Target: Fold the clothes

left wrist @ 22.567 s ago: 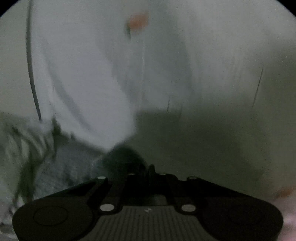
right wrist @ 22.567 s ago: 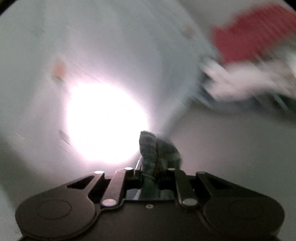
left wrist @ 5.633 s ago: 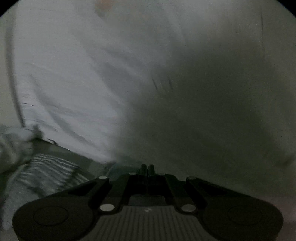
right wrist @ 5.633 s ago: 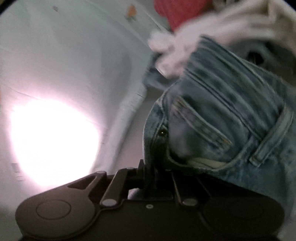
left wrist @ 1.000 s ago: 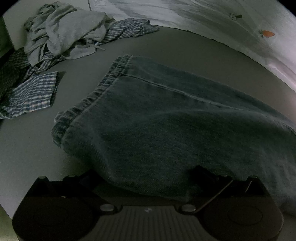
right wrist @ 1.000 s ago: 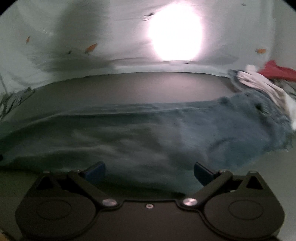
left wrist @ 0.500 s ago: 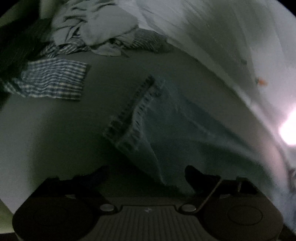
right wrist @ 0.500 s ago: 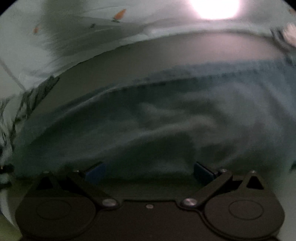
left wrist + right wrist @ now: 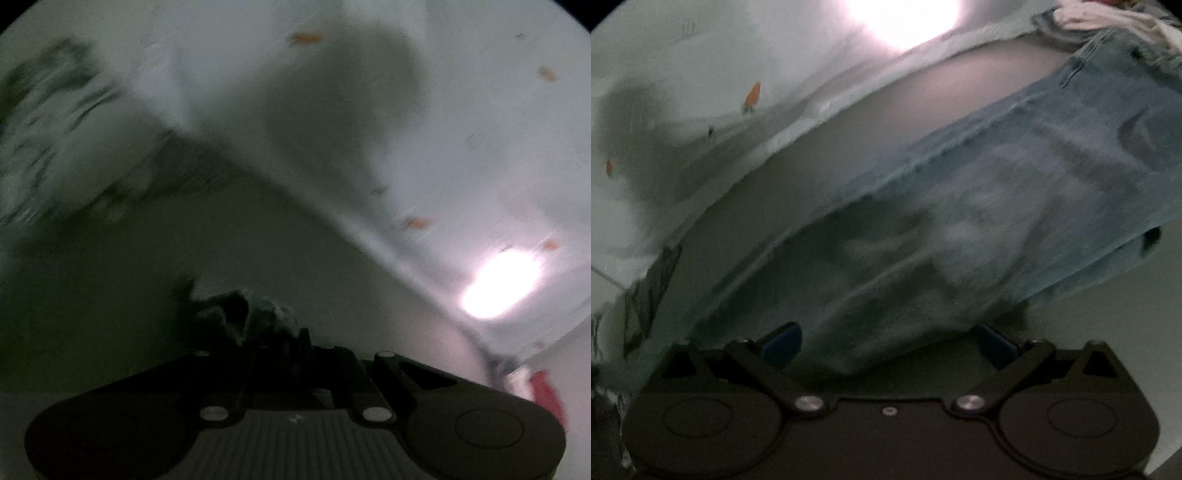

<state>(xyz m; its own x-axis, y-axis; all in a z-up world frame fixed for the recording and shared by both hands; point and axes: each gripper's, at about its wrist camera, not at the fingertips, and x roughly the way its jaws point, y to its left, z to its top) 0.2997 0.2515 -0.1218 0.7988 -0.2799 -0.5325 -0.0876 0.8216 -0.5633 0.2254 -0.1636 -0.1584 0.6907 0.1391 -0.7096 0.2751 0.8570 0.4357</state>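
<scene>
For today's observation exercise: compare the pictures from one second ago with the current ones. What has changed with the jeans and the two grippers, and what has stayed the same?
The left gripper, open around the jeans' hem a second ago, has shut on a bunched piece of denim and swung up towards the pale sheet. The right gripper's view has rolled, so the jeans now run diagonally. Unchanged: the right gripper stays open at the jeans' near edge.

Both pictures are dim and blurry. A bright white glare [image 9: 500,282] glows on the pale sheet [image 9: 461,110]. Big dark shadows fall there too. The edges curve and go black.
</scene>
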